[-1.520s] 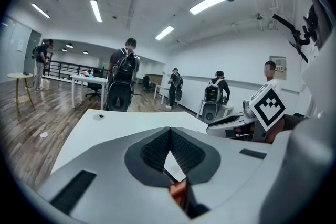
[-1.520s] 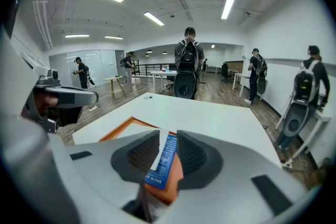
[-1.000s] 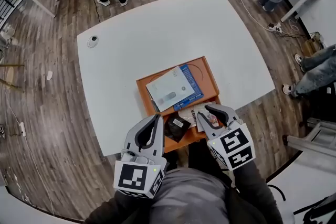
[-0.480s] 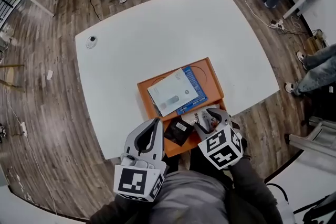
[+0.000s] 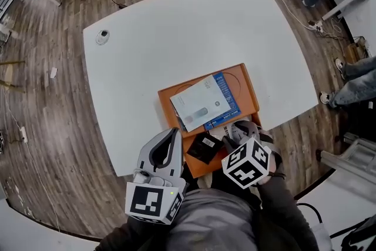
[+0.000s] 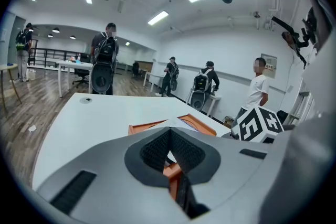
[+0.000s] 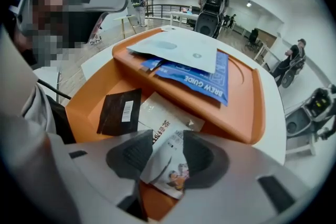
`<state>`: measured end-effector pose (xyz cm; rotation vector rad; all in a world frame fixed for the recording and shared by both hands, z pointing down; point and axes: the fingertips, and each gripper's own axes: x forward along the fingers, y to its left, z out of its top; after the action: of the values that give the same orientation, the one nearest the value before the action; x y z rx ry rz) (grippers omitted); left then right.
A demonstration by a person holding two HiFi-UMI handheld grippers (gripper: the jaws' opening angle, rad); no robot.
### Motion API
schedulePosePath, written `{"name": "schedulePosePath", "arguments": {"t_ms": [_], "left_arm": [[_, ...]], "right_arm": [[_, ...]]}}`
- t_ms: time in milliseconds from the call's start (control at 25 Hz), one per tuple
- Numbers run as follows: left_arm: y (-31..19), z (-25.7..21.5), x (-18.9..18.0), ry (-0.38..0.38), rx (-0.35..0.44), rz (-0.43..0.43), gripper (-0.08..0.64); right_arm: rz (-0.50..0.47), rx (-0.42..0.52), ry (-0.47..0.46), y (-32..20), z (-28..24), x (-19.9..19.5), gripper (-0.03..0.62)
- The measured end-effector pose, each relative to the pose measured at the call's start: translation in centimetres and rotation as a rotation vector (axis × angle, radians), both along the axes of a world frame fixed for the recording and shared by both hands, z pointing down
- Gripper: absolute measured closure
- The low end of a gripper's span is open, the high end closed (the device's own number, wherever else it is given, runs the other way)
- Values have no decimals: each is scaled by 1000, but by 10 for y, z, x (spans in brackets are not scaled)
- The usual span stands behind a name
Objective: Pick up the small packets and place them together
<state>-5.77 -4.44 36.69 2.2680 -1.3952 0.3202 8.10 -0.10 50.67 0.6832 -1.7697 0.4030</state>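
The right claw (image 7: 165, 140) points steeply down into the near well of an orange tray (image 7: 247, 107). Its jaws, flung wide, have just been closing a little. A small illustrated packet (image 7: 170, 170) stands between them, and the pads appear not to press on it, though the packet's edge leans close to one pad and the angle leaves some doubt.

Just beyond the claw's tips lies a white printed packet (image 7: 163, 115), touching or overlapping the illustrated one. A black packet (image 7: 119, 112) rests beyond the tips too, off toward the left claw's side, close to the white pair but apart from it. Farther ahead of the claw, on the tray's raised part, a large white packet (image 7: 173, 52) lies across a blue packet (image 7: 202, 76).

The left claw (image 6: 169, 129) hangs clenched and empty at the near edge of the white worktop (image 5: 176, 32), its tips met and the tray's orange rim just ahead of them.

The gathering looks close to done: three small packets share the one well under the right claw, and no stray packet shows on the worktop. What seems left is to settle the illustrated packet flat, lift the claw clear, and perhaps bring the black packet against the others.
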Motion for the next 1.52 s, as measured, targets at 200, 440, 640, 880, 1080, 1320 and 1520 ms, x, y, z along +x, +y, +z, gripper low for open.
{"name": "schedulePosePath", "arguments": {"t_ms": [200,440,640,880,1080,1320,1520], "left_arm": [[1,3,-4,7,-5,-1,563],[7,3,-8,10,2,0,563],[11,-3,-5,16,16,16,563],[19,-12,2,23,48,45,563],[33,-27,11,32,92,79,563],[43,-47,19,40,148,114,563],[39,-64,16,30,190,107,563]], "right_arm": [[7,3,-9,1,6,0,589],[66,34,-115,-1,-6,-9,589],[71,49,-164,6,-21,-16,589],[68,117,-216,19,-57,-24,589],[67,184,-295,37,-102,-35,589],[91,331,-362,36,-161,-34,589],[117,400,-391,27,-183,-28,589]]}}
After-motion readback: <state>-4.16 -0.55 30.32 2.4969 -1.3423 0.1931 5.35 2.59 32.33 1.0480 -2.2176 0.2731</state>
